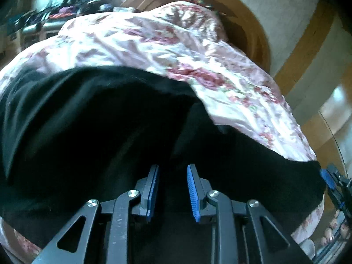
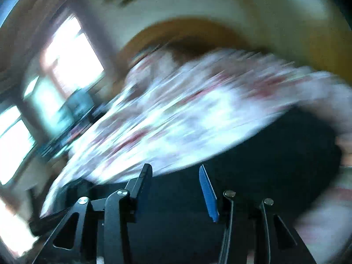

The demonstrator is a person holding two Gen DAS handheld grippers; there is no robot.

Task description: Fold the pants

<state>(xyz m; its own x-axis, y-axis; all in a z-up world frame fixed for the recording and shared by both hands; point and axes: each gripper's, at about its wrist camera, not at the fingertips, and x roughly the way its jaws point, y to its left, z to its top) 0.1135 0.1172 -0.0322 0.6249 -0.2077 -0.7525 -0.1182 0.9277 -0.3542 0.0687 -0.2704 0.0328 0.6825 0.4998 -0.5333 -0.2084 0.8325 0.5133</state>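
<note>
Here the black pants (image 1: 92, 118) are lying across the near edge of the bed, on its pink floral bedspread (image 1: 154, 44), reaching toward the bed's near right corner. The left gripper (image 1: 172, 191) is hovering over the dark cloth with its blue-padded fingers (image 1: 192, 193) spread apart, gripping nothing. The right gripper (image 2: 176, 189) is showing through heavy blur, its jaws likewise parted and empty above the pants (image 2: 275, 154). A wooden headboard (image 1: 253, 28) is curving along the far edge.

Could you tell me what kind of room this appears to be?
Most likely a bedroom: the black pants lie on a floral bedspread, backed by a curved wooden headboard, with a bright window nearby.
</note>
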